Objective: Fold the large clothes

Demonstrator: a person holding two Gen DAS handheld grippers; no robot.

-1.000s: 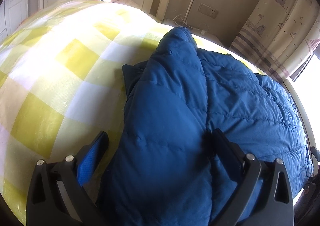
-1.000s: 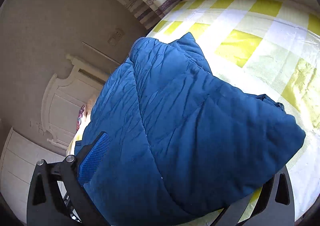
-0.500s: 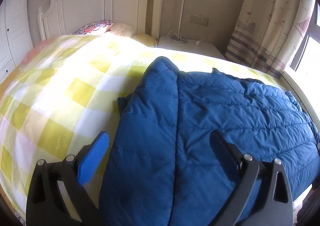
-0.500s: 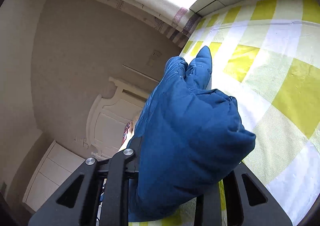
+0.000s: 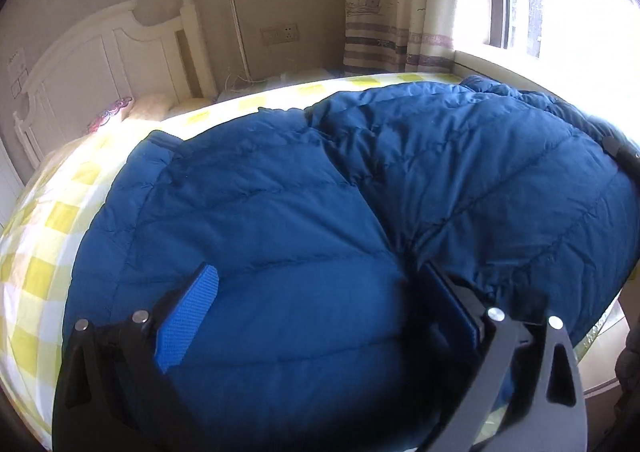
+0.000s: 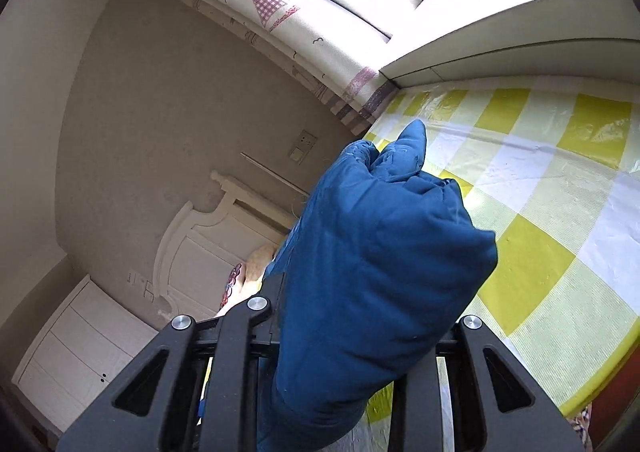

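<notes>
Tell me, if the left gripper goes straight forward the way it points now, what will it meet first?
Most likely the blue padded jacket. The left gripper has its jaws open, and the jacket fills the view directly ahead and between the fingers. How much gap remains is hard to judge, since depth is unclear here.

Black gripper [image 5: 320,316] frames; blue ribbed pads [image 5: 188,324]; silver screws [image 5: 139,316].

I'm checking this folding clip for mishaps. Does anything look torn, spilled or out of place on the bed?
Nothing stands out. The blue down jacket lies bunched and puffy on the yellow checked bedcover, as expected mid-fold. The right gripper is clamped on a thick fold of it; no tear or spill shows.
</notes>
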